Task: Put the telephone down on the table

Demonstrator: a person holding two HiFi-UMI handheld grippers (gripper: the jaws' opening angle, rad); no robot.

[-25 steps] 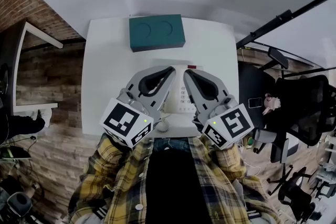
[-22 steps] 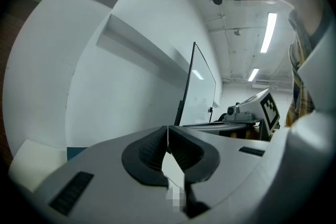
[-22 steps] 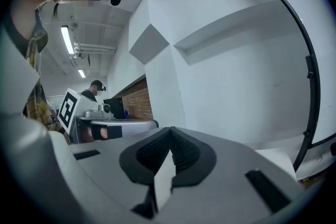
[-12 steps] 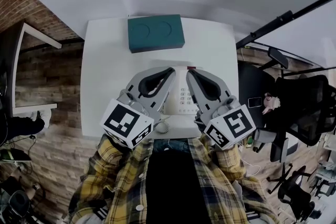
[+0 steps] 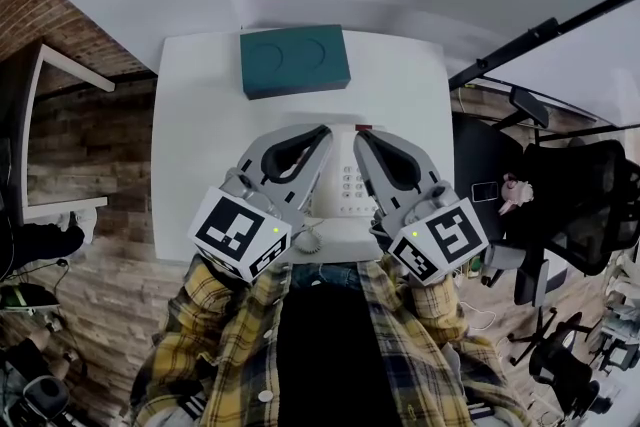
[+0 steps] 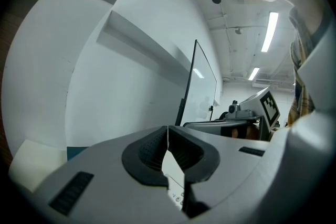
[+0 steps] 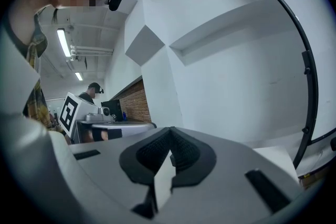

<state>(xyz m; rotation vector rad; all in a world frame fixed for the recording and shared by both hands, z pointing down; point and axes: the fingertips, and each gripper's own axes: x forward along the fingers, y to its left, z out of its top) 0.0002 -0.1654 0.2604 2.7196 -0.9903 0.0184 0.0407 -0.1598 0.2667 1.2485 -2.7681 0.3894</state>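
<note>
White telephone [image 5: 345, 207] sits on the white table [image 5: 200, 135], lower centre of the head view by the table's near edge, keypad [image 5: 351, 181] facing up. Its coiled cord [image 5: 309, 238] shows at its lower left corner. Left gripper [image 5: 322, 131] and right gripper [image 5: 360, 137] are over it side by side, tips angled toward each other, with the telephone body showing in the gap between them. Left gripper view: jaws clenched, pads meeting tip to tip, nothing between them, and a strip of keypad is visible through the opening lower down. Right gripper view is the same, jaws pressed together and empty. Neither gripper grasps the telephone, and the head view can't show whether either body touches it. Teal box [image 5: 296, 61] with two round recesses sits at the table's far edge, upper centre, well apart from the telephone. Plaid shirt [image 5: 220, 335] fills the bottom of the frame. Black office chair [image 5: 580, 205] is at the right edge, with a brick wall [image 5: 50, 15] at upper left.
</note>
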